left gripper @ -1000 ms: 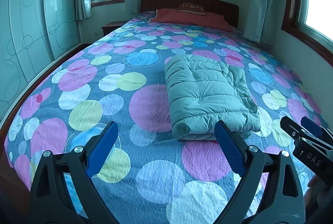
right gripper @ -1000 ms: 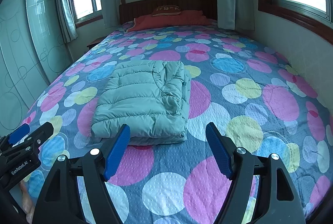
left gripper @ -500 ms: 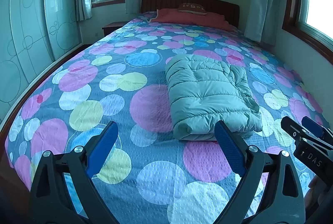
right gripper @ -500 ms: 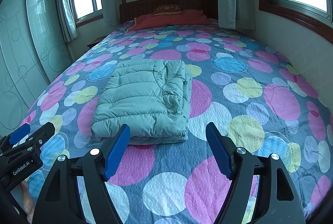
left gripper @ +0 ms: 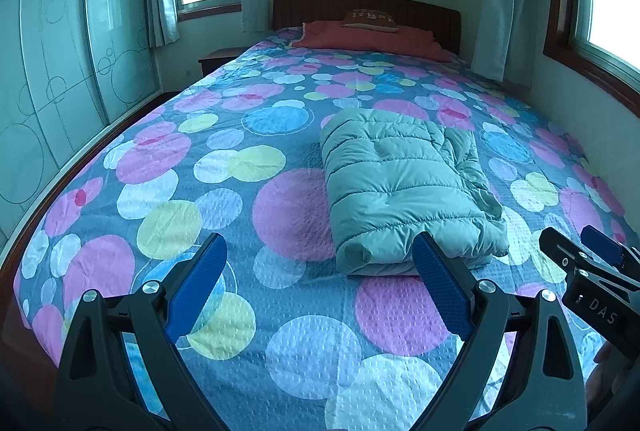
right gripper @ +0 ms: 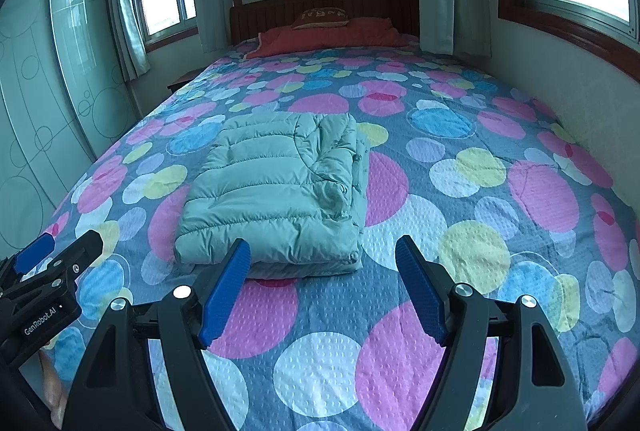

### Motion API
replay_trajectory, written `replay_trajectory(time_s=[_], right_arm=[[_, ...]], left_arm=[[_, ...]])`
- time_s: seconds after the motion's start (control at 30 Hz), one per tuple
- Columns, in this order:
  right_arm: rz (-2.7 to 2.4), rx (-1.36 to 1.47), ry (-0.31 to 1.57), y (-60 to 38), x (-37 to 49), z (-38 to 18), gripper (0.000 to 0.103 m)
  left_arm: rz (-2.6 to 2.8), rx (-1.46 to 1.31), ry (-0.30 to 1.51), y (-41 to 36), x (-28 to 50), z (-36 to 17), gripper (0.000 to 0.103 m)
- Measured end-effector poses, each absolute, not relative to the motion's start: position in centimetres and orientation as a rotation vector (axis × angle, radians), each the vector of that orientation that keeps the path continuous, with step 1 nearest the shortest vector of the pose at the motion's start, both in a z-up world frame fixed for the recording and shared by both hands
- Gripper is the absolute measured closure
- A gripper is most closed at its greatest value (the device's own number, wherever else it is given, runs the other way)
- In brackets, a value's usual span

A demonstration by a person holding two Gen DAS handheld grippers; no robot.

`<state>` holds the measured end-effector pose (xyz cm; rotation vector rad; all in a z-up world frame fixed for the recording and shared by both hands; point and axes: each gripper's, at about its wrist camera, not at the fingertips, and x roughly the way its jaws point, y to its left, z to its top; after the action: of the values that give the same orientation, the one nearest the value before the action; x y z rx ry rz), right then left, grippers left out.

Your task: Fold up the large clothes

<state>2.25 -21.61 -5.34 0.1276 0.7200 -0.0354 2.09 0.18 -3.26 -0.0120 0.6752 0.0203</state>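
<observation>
A light green puffer jacket (left gripper: 404, 187) lies folded into a thick rectangle on the bed's middle; it also shows in the right wrist view (right gripper: 276, 191). My left gripper (left gripper: 320, 275) is open and empty, held above the bedspread just short of the jacket's near edge and to its left. My right gripper (right gripper: 324, 271) is open and empty, held short of the jacket's near right corner. Each gripper shows at the edge of the other's view: the right one (left gripper: 588, 259) and the left one (right gripper: 56, 251).
The bed carries a blue bedspread with coloured circles (left gripper: 200, 191). A red blanket and a pillow (left gripper: 370, 19) lie by the wooden headboard. A wall runs along the bed's right side (right gripper: 560, 83). A glass-fronted wardrobe (left gripper: 60, 63) and a nightstand (left gripper: 218, 57) stand left.
Both grippers have drifted back slightly from the jacket. The jacket has not moved and both grippers stay open.
</observation>
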Motion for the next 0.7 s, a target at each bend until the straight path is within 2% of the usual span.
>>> replay_trajectory(time_s=[0.23,0.3,0.5,0.7], right_arm=[[-0.035,0.130,0.724,-21.6,2.4,-5.7,0.029],[-0.036,0.130,0.725,-21.6,2.4,-5.8,0.029],[-0.035,0.132,0.740,-21.7,2.8,-6.8,0.029],[-0.029,0.133,0.762,-21.8,3.3,-7.7,0.029]], left_arm=[[-0.006,-0.008,0.657,-0.1,2.1,-3.2,0.008],[-0.009,-0.021,0.662,-0.1,2.2,-3.3,0.002],[0.026,-0.025,0.636,0.1,2.4,-3.7,0.002],[0.028,-0.018,0.727,0.5,4.1,-5.5,0.002]])
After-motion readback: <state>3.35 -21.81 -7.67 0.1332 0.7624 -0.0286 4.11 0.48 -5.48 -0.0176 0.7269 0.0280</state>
